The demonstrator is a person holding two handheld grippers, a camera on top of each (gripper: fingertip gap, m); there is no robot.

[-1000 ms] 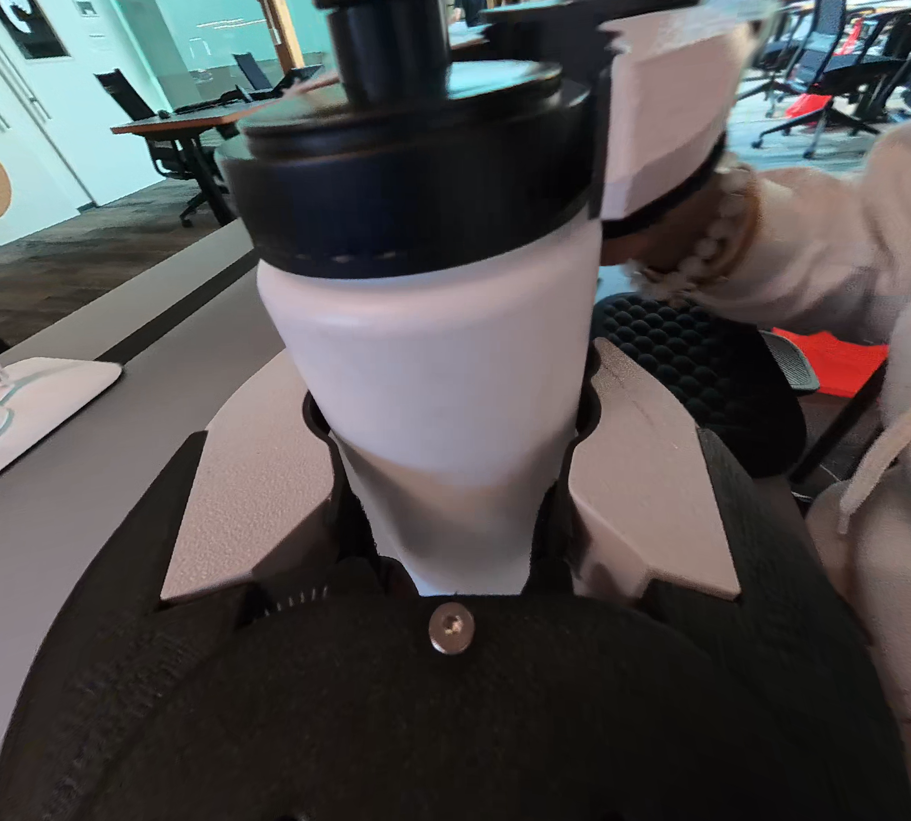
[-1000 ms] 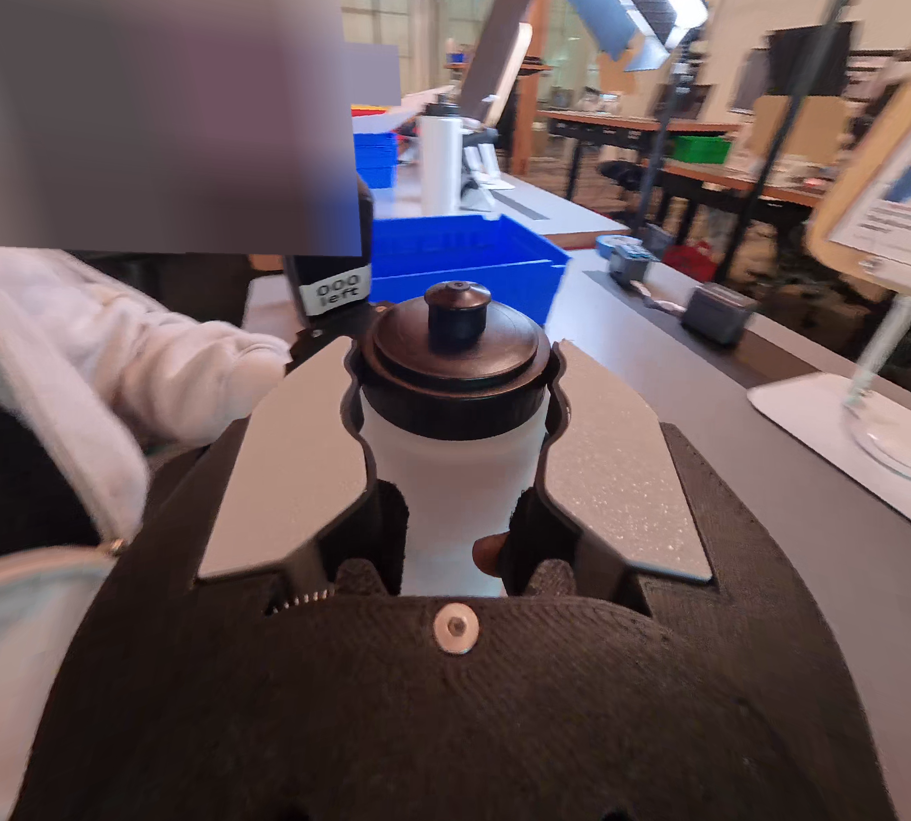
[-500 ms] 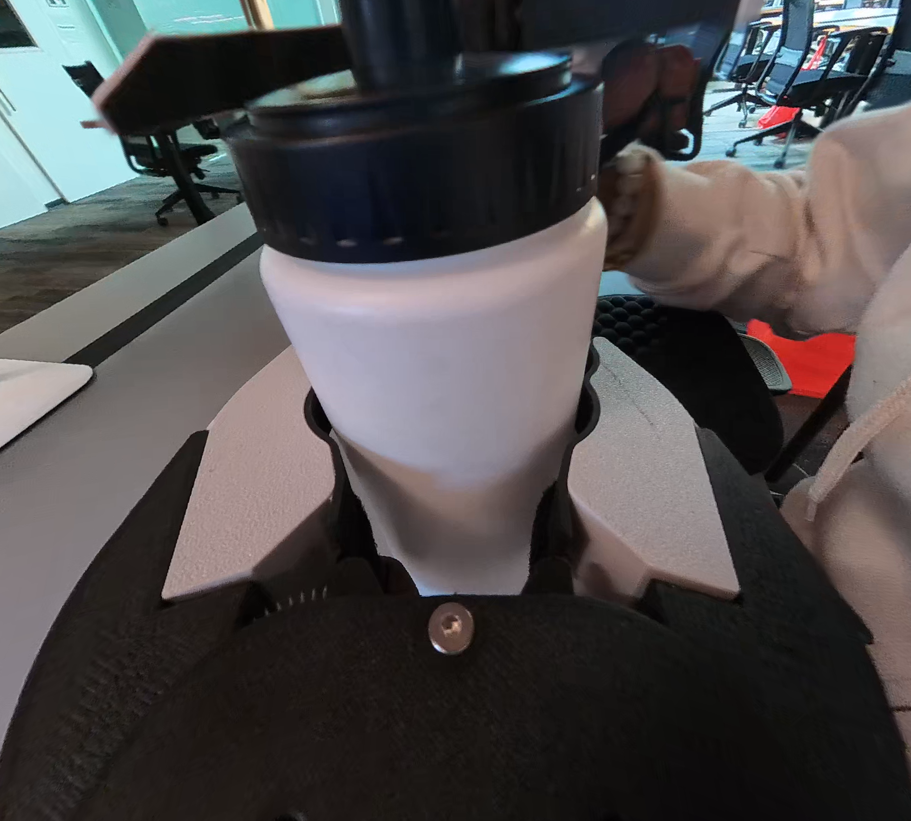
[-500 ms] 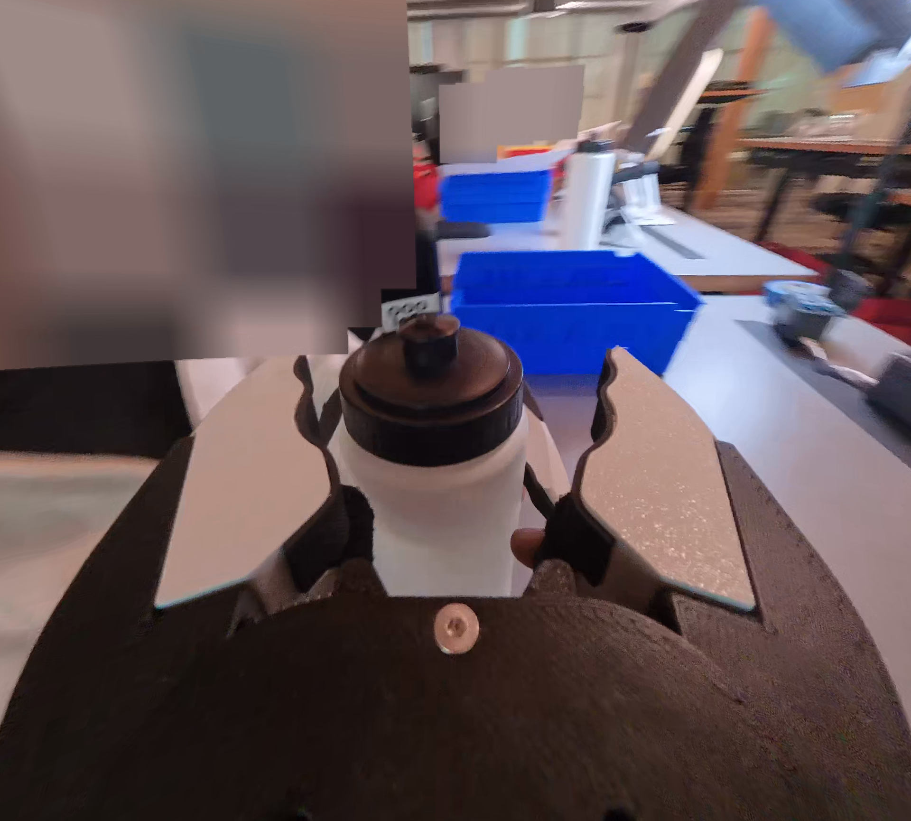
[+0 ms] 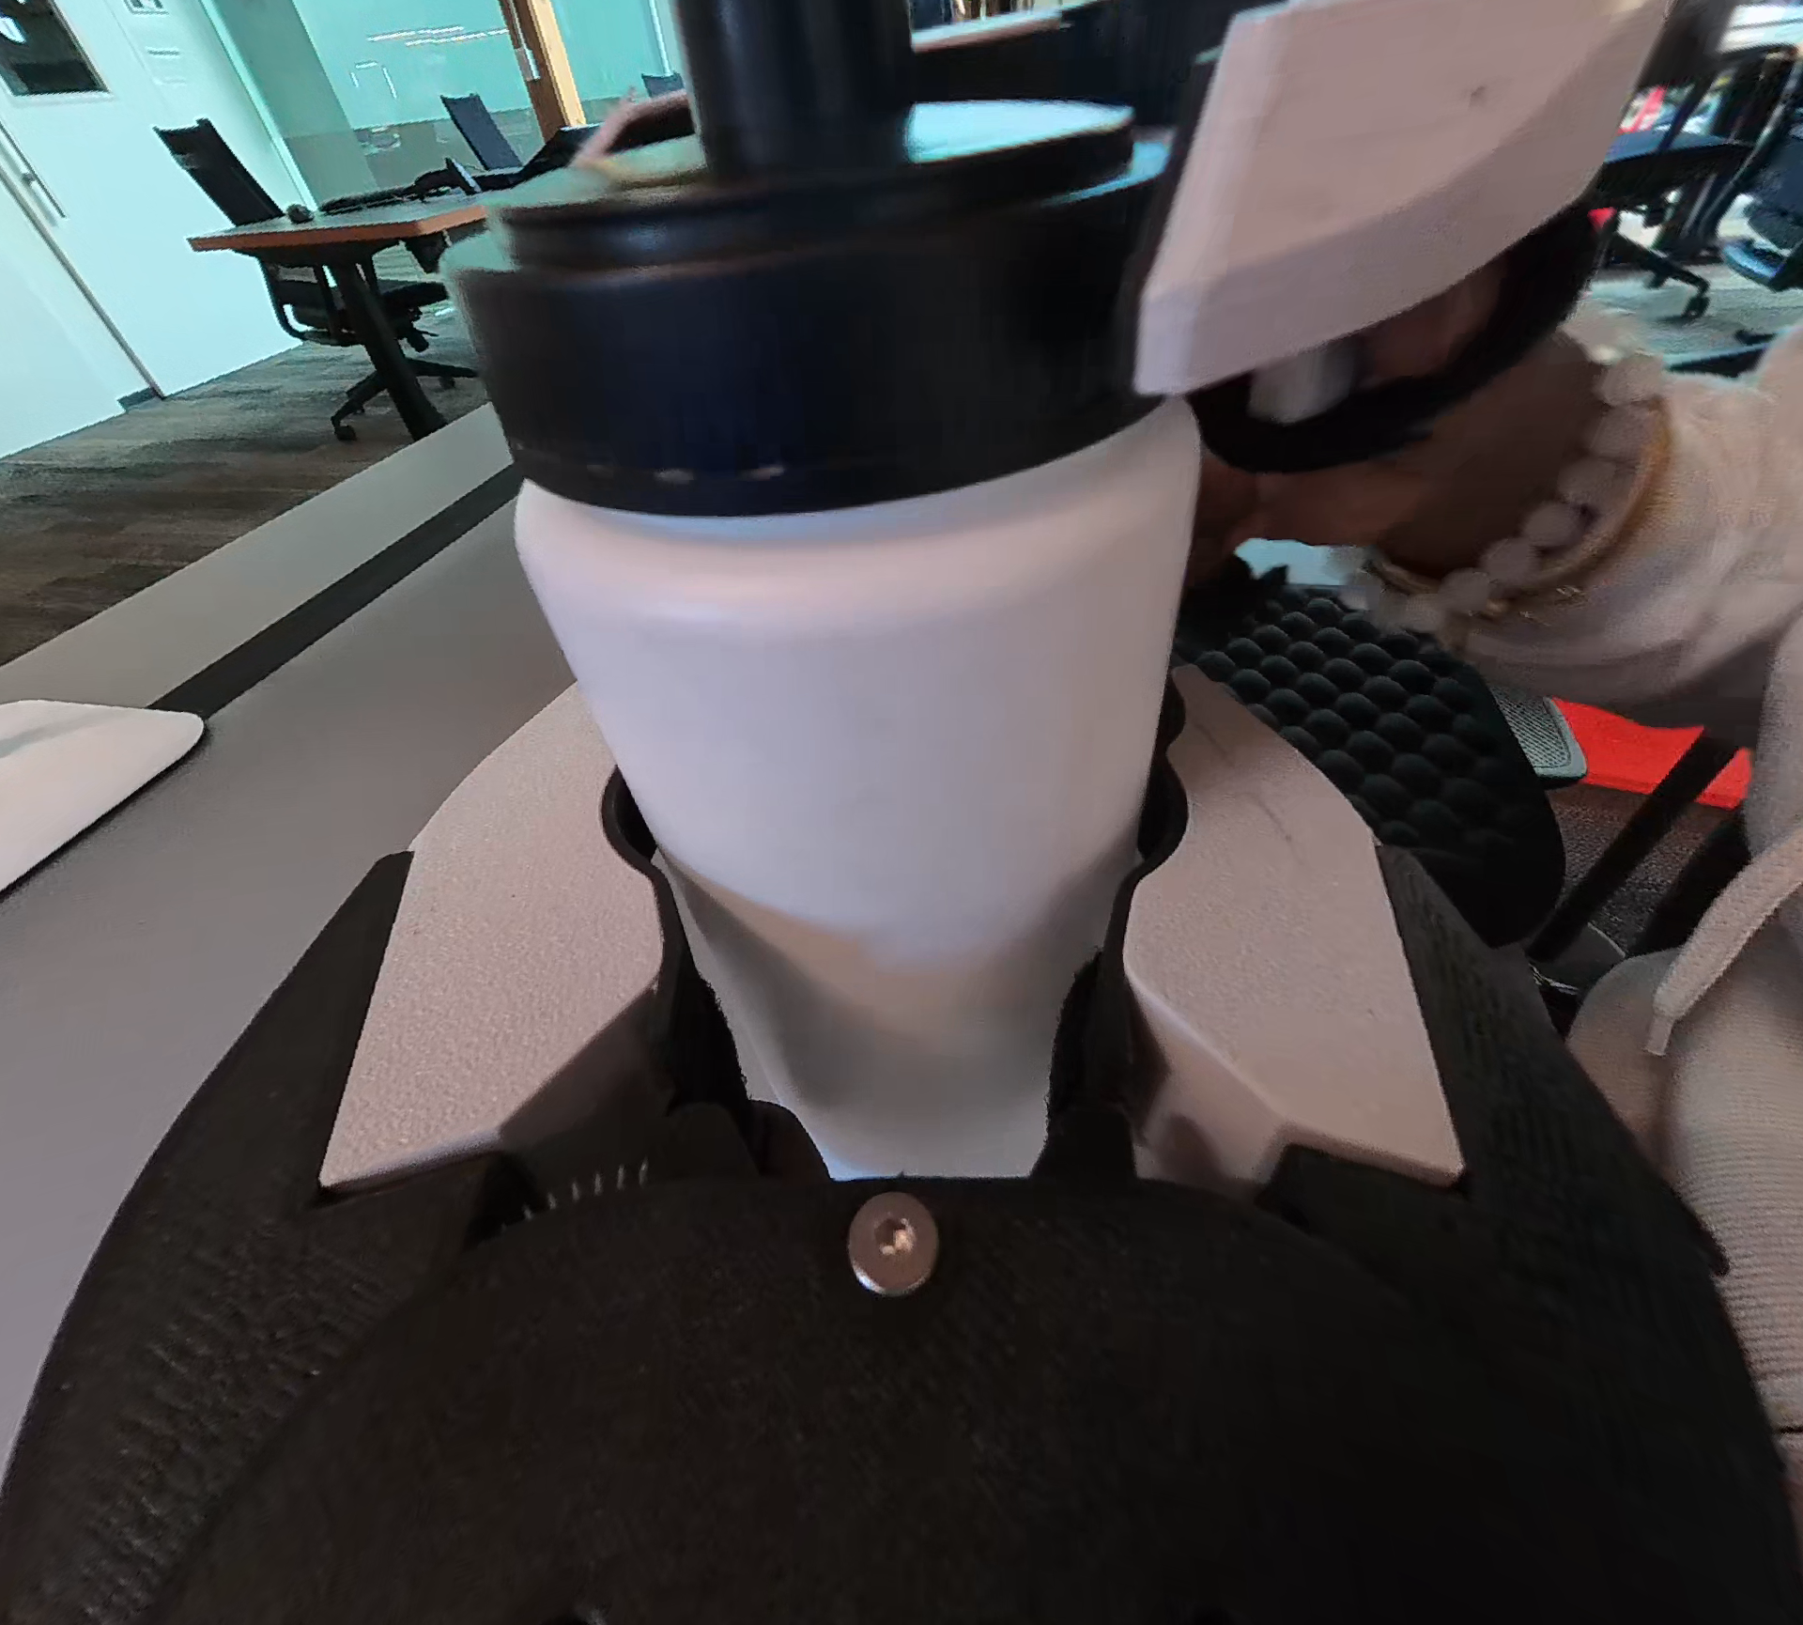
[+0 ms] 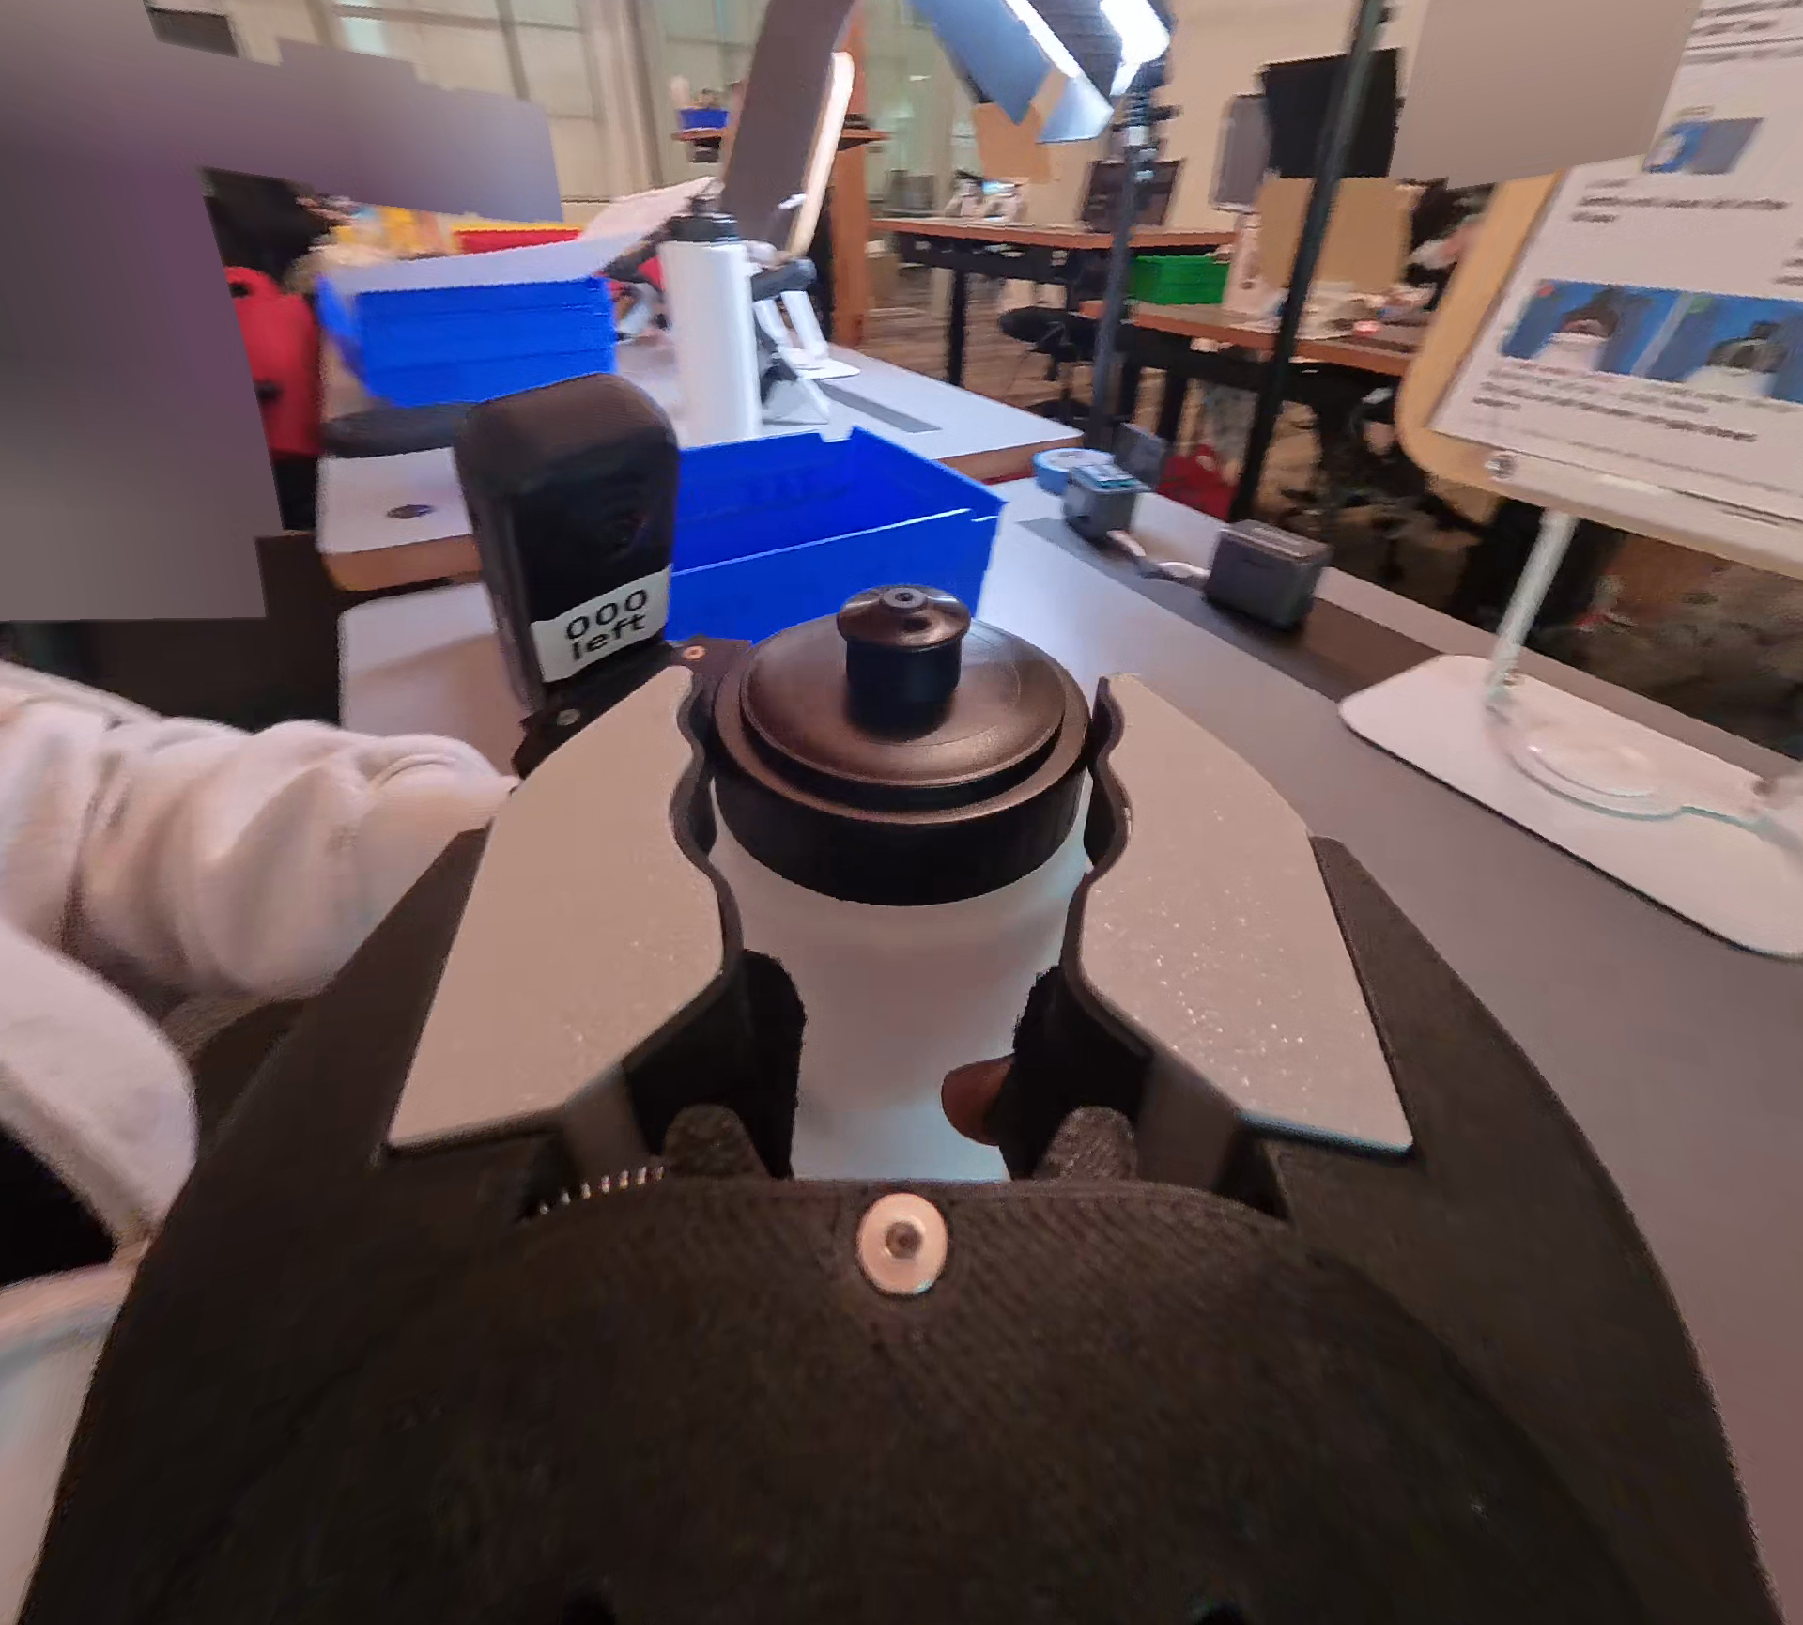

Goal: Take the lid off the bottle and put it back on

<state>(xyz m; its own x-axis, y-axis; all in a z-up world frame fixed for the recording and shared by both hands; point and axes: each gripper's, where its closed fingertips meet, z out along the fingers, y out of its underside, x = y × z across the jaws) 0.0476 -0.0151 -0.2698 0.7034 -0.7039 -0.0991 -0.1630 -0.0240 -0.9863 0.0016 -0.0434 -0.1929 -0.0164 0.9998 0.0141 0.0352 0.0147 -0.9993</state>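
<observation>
Bottle (image 5: 878, 700) clamped upright; right claw (image 6: 898, 797) grips lid (image 6: 898, 788).

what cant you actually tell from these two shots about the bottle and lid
- Bottle base: hidden in both views by each gripper's black body, so what it rests on cannot be told.
- Lid thread: the skirt covers the neck in both views, so tight or loose is unknown.
- Right gripper contact: in the right wrist view the fingers flank the lid; touching or not is unclear. The left wrist view is blurred there.
</observation>
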